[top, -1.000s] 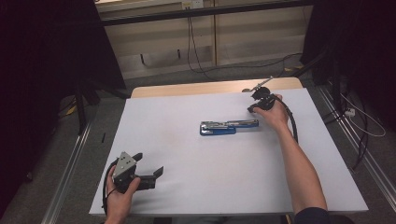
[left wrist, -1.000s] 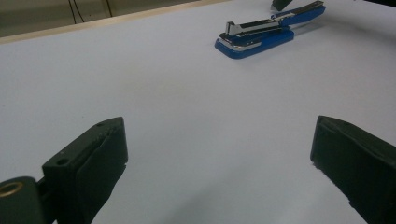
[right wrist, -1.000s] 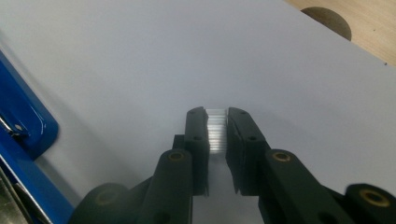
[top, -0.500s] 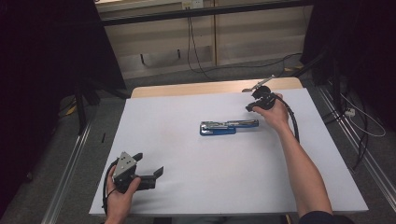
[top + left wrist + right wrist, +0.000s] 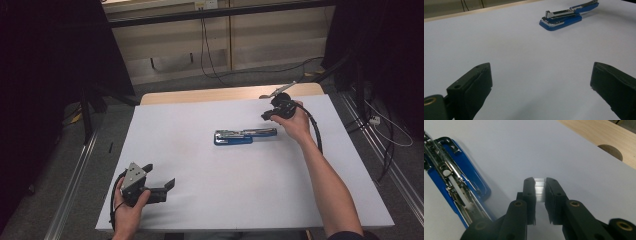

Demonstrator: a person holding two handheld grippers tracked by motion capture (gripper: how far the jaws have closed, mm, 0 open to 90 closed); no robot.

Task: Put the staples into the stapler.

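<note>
A blue and chrome stapler (image 5: 240, 136) lies opened out flat at the middle of the white table top; it also shows far off in the left gripper view (image 5: 566, 16). Just right of its far end hovers my right gripper (image 5: 267, 116), shut on a short silvery strip of staples (image 5: 539, 190). In the right gripper view the stapler's open chrome channel (image 5: 456, 182) lies to the left of the jaws. My left gripper (image 5: 160, 176) rests at the near left corner, open, with nothing between its jaws (image 5: 541, 82).
The white sheet (image 5: 200, 165) covers most of the table. A strip of bare wood (image 5: 210, 95) runs along the far edge, with a round hole (image 5: 610, 151) in it. Cables trail on the floor behind and to the right.
</note>
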